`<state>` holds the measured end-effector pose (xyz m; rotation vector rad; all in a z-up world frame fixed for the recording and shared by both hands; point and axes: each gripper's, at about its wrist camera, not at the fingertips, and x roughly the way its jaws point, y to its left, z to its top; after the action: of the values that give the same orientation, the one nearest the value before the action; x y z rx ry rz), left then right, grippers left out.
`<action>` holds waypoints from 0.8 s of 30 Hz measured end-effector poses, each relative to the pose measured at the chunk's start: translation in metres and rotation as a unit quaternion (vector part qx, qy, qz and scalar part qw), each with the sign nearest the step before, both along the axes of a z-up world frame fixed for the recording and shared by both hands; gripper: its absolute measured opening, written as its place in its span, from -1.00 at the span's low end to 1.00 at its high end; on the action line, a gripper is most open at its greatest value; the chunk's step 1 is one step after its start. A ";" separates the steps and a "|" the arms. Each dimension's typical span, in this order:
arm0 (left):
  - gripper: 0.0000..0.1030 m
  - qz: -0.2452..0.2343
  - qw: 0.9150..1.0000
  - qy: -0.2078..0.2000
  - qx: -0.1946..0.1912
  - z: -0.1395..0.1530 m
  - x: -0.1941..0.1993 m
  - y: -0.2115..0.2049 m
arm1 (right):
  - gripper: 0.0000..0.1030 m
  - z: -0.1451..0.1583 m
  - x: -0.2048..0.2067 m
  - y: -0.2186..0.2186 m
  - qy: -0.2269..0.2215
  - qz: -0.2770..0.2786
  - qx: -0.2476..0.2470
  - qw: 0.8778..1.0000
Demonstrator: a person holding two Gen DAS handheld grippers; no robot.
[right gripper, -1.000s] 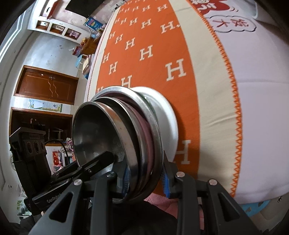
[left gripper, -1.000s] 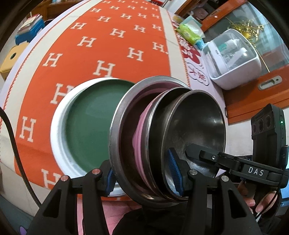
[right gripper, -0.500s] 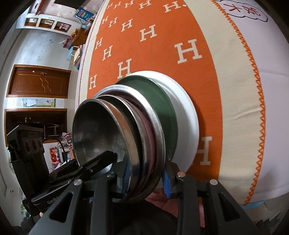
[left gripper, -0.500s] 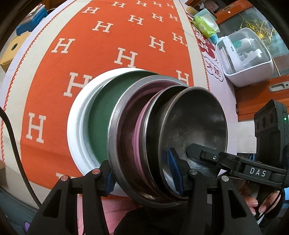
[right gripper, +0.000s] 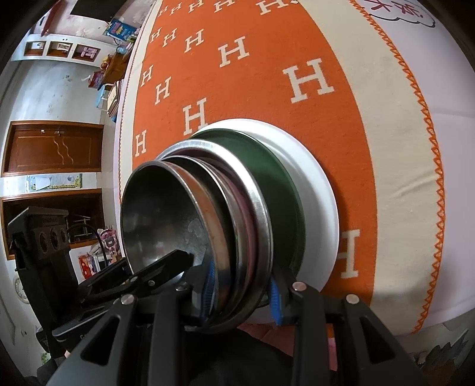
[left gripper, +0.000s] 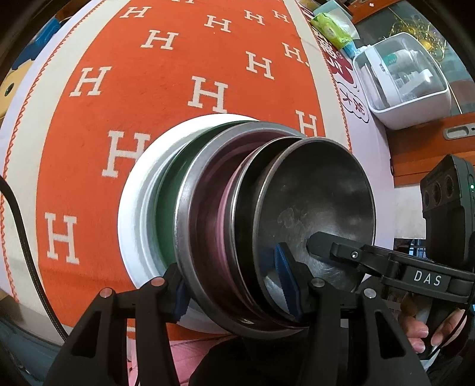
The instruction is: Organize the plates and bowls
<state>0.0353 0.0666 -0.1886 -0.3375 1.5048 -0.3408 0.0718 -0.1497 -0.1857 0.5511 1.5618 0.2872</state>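
Note:
A nested stack of steel bowls [left gripper: 320,202] with a pink dish [left gripper: 224,213] between them stands tilted on edge. It overlaps a white plate with a green inside [left gripper: 139,207] that lies on the orange cloth. Whether stack and plate touch is hidden. My left gripper [left gripper: 234,288] is shut across the stack's near rims, one pad outside the widest steel rim and one inside the innermost bowl. In the right wrist view my right gripper [right gripper: 242,292] clamps the same stack [right gripper: 160,213] from the other side, with the green-and-white plate [right gripper: 320,207] just behind it.
An orange tablecloth [left gripper: 166,89] with white H letters covers the table, its near edge just under the grippers. A white lidded container [left gripper: 409,83] and a green packet [left gripper: 332,26] sit at the far right. A person's hand [left gripper: 415,335] holds the right gripper's handle.
Both grippers carried the stack down and over the green-and-white plate, which now sits right behind it and is largely covered. The grip on the stack looks the same.

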 end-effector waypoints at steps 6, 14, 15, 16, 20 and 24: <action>0.00 0.001 1.000 0.005 -0.001 -0.002 0.000 0.001 | -0.35 0.002 0.000 0.000 -0.003 -0.001 -0.002 1.000; 0.20 0.024 1.000 0.000 0.011 -0.001 -0.001 0.006 | -0.32 0.011 -0.001 -0.004 -0.018 0.000 -0.003 1.000; 0.20 0.028 1.000 -0.002 0.014 -0.001 -0.002 0.008 | -0.32 0.013 -0.002 -0.005 -0.022 0.000 -0.002 1.000; 0.20 0.033 0.999 -0.006 0.017 -0.001 -0.004 0.009 | -0.32 0.015 -0.002 -0.006 -0.026 0.001 0.001 1.000; 0.26 0.042 0.999 -0.021 0.024 0.004 -0.008 0.009 | -0.32 0.021 -0.006 -0.008 -0.039 0.008 0.004 0.999; 0.35 0.052 0.997 -0.042 0.035 0.014 -0.014 0.006 | -0.32 0.026 -0.010 -0.012 -0.051 0.012 0.010 0.999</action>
<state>0.0215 0.0730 -0.1750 -0.3413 1.4072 -0.2170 0.0617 -0.1614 -0.1600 0.5262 1.4688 0.3454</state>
